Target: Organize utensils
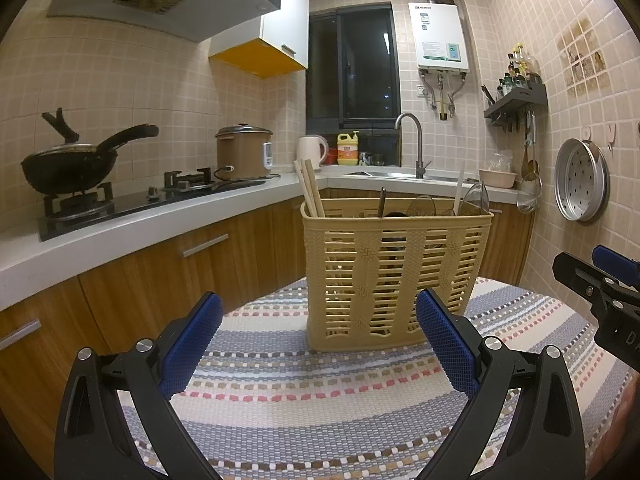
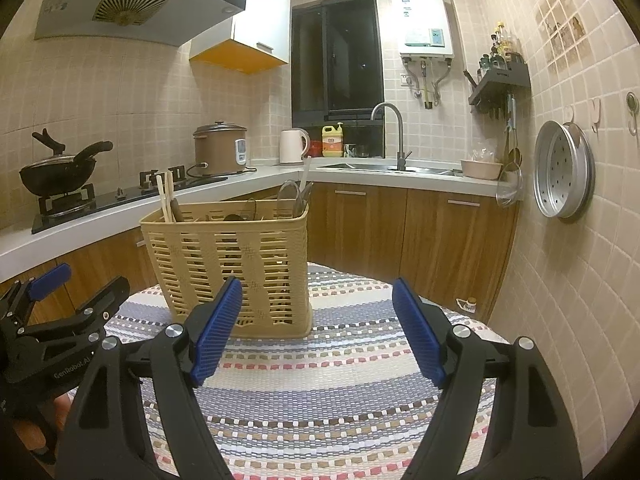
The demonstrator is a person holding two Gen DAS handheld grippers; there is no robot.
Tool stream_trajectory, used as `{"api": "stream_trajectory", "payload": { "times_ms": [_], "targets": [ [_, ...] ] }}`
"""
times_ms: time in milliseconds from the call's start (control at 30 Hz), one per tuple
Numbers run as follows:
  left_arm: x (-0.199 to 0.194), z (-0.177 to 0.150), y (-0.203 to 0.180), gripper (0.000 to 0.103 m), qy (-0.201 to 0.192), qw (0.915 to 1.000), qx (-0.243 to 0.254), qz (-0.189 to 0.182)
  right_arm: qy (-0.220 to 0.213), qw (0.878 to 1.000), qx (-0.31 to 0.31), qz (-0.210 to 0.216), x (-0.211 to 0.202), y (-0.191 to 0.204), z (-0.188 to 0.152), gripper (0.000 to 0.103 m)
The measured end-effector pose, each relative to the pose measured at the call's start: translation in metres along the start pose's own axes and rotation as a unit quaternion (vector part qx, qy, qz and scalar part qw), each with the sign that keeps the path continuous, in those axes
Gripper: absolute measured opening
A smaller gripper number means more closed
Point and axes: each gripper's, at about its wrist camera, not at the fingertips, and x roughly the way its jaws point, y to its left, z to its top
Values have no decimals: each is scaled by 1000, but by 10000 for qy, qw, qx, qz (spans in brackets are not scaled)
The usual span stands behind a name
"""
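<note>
Both tools hang back, jaws apart and empty: left tool [image 1: 318,334], right tool [image 2: 317,326]. The basket [image 1: 394,272] stands upright on the striped bench [image 1: 320,400], chopsticks [image 1: 308,190] and ladles already standing inside, handy for sorting.

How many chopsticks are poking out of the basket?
2, perhaps 3: wooden chopsticks stand together in the basket's left end. They overlap, and others may be hidden inside.
</note>
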Motion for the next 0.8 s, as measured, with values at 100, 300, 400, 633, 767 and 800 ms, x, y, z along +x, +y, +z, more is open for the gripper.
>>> {"api": "stream_trajectory", "payload": {
  "times_ms": [100,300,400,633,767,800],
  "targets": [
    [-1,0,0,94,-13,10000,3,9,11,10000,-6,1,0,0,0,74],
    [0,1,3,95,-38,10000,-42,30,17,10000,-8,-4,0,-1,0,75],
    [0,1,5,95,-48,10000,-75,22,11,10000,-12,-8,0,0,0,76],
    [-5,1,4,96,-161,9999,-24,37,42,10000,-30,-13,2,-1,0,77],
    [-2,2,10,96,-59,9998,-204,-49,50,10000,-41,-15,3,0,0,77],
    [0,2,12,96,-21,9997,-241,-46,58,10000,-45,-11,4,0,0,77]
  ]
}}
